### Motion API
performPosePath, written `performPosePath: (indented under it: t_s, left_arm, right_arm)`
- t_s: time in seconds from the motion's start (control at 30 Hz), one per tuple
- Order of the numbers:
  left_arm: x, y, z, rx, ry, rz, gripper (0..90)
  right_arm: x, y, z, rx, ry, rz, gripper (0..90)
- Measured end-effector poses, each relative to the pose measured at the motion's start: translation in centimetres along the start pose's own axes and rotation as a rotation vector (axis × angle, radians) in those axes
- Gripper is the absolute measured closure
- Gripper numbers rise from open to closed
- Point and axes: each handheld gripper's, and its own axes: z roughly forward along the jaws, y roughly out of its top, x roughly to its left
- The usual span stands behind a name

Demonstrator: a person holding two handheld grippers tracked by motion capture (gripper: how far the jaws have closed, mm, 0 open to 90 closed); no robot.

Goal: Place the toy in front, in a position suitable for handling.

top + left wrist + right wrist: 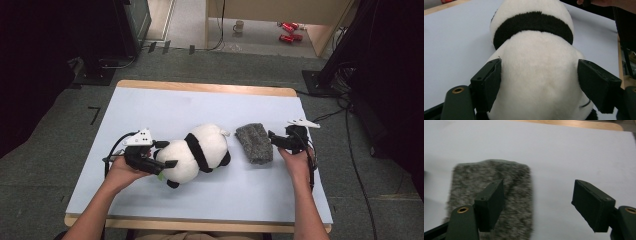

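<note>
Two tongs work at the worktop (150, 107). Left tongs (167, 154) straddle the panda plush (197, 150), jaws spread and apparently just clear of the fur; the toy lies on its side at mid-worktop. Right tongs (272, 137) hover spread beside the grey fuzzy cloth (254, 142), empty. Judged step: the plush has been released and the cloth is next. The next move calls for lowering the right tongs over the cloth edge and closing. Pale blue sheet on wood; grey carpet, a mug (239, 26) beyond.
</note>
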Motion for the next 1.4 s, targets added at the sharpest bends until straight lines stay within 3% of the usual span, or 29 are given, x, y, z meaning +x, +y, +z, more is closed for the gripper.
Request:
performPosePath:
  t_s: [0.03,0.07,0.2,0.4,0.53,0.63,0.7,0.73,0.83,0.97,1.03,1.07,1.1,1.13,1.17,1.2,1.4]
  left_arm:
    - [-0.1,0.0,-0.7,-0.017,0.011,-0.020,24.4]
    - [-0.1,0.0,-0.7,-0.017,0.011,-0.020,24.5]
    - [-0.1,-1.1,-2.2,-0.044,0.055,-0.088,24.2]
    - [-0.4,-2.2,-2.5,-0.052,0.083,-0.124,22.7]
    - [-0.8,-2.7,-1.7,-0.007,0.107,-0.105,21.8]
    - [-0.7,-3.0,-0.9,0.025,0.077,-0.118,19.7]
    - [-0.6,-3.3,-0.4,0.019,0.081,-0.108,16.2]
    - [-0.4,-3.4,-0.3,0.015,0.073,-0.123,14.5]
    - [-0.2,-3.8,0.1,0.008,0.058,-0.120,12.5]
    - [-0.1,-4.4,0.8,0.002,0.050,-0.091,10.5]
    - [0.1,-4.4,0.8,0.005,0.042,-0.102,20.0]
    - [0.2,-4.4,0.7,0.006,0.036,-0.100,20.0]
    - [0.3,-4.3,0.6,0.016,0.040,-0.080,27.0]
    - [0.4,-4.2,0.6,0.022,0.041,-0.071,27.0]
    - [0.5,-4.0,0.6,0.032,0.032,-0.069,32.7]
    - [0.6,-3.9,0.6,0.037,0.031,-0.062,34.7]
    - [2.5,-3.2,0.5,0.048,0.017,-0.061,35.5]
  right_arm:
    - [1.2,0.3,0.1,0.000,0.025,-0.018,26.7]
    - [1.2,0.3,0.1,0.000,0.025,-0.018,26.7]
    - [3.3,0.5,0.6,0.024,0.058,-0.054,26.8]
    - [4.4,0.7,1.2,0.052,0.088,-0.069,30.4]
    - [5.0,0.5,2.0,0.081,0.090,-0.095,30.6]
    - [5.2,0.3,2.6,0.100,0.079,-0.107,31.9]
    - [5.1,-0.1,3.3,0.133,0.058,-0.107,33.7]
    - [5.0,-0.2,3.5,0.142,0.053,-0.108,34.5]
    - [4.7,-0.5,4.0,0.167,0.052,-0.099,36.0]
    - [4.2,-0.8,4.5,0.189,0.071,-0.080,44.8]
    - [3.8,-0.9,4.8,0.206,0.100,-0.061,53.1]
    - [3.8,-0.9,4.8,0.206,0.100,-0.061,53.1]
    - [3.8,-0.9,4.7,0.209,0.109,-0.069,60.6]
    - [3.8,-0.9,4.7,0.209,0.109,-0.069,60.6]
    - [3.7,-0.9,4.7,0.217,0.130,-0.061,71.2]
    - [3.7,-0.8,4.7,0.221,0.137,-0.061,74.6]
    - [3.9,-0.4,4.4,0.253,0.140,-0.051,81.6]
